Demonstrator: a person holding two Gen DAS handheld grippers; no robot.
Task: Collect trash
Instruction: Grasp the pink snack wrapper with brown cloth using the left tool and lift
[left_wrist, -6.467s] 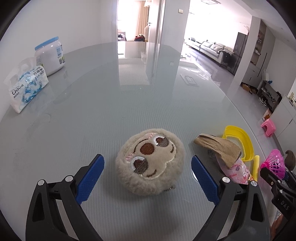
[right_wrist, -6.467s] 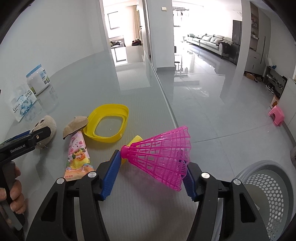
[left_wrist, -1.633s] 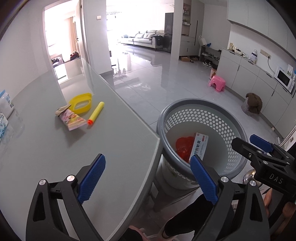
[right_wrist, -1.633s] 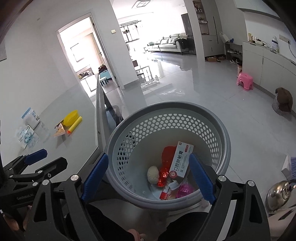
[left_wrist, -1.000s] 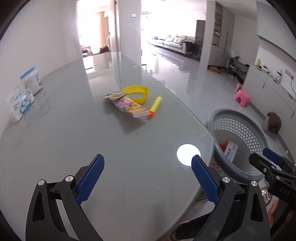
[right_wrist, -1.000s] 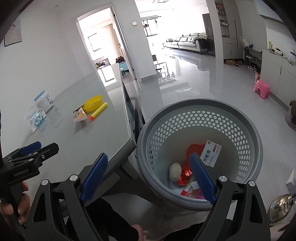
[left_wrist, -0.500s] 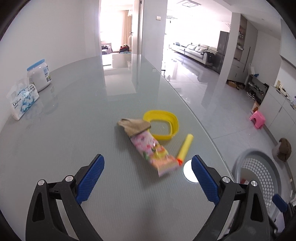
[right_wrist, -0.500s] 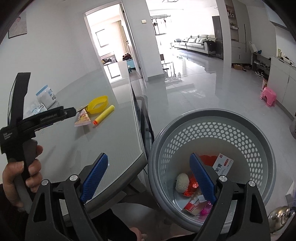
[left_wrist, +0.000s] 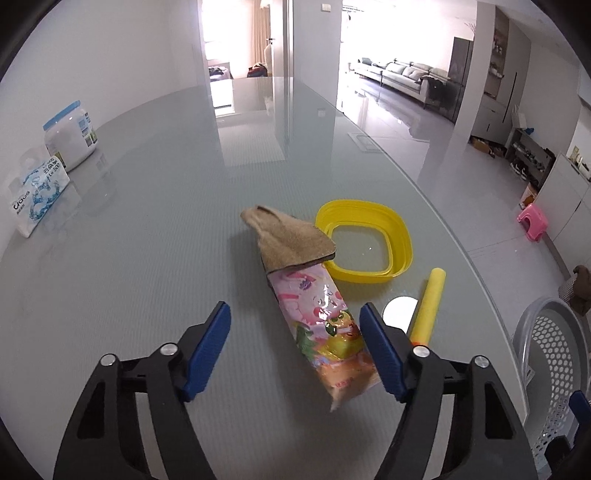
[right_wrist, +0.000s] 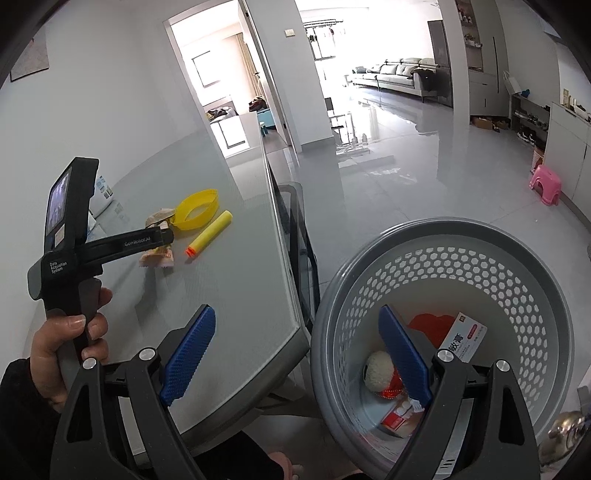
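Glass tabletop (left_wrist: 147, 258) underneath: pink snack wrapper (left_wrist: 325, 325) between left gripper (left_wrist: 295, 347) fingers, hugging the right pad, long axis running away from them. Fingers half-wide, closing, not yet pressing. Right gripper (right_wrist: 295, 354) farther, fingers wide, empty, over laundry basket (right_wrist: 554, 314).

Left gripper (left_wrist: 295, 347): black plastic arms w/ triangular cut-outs, blue ribbed pads (left_wrist: 207, 350), silver round screws at pivots. Right gripper (right_wrist: 295, 354): same build, black frame, blue ribbed pads, silver screws. Left unit side-on in right cam: black pistol-grip body, small screen on back, white lettering "Data Acquisition System", brand text along arm. Hand (right_wrist: 70, 343) on grip; dark sleeve (right_wrist: 18, 406) at wrist.
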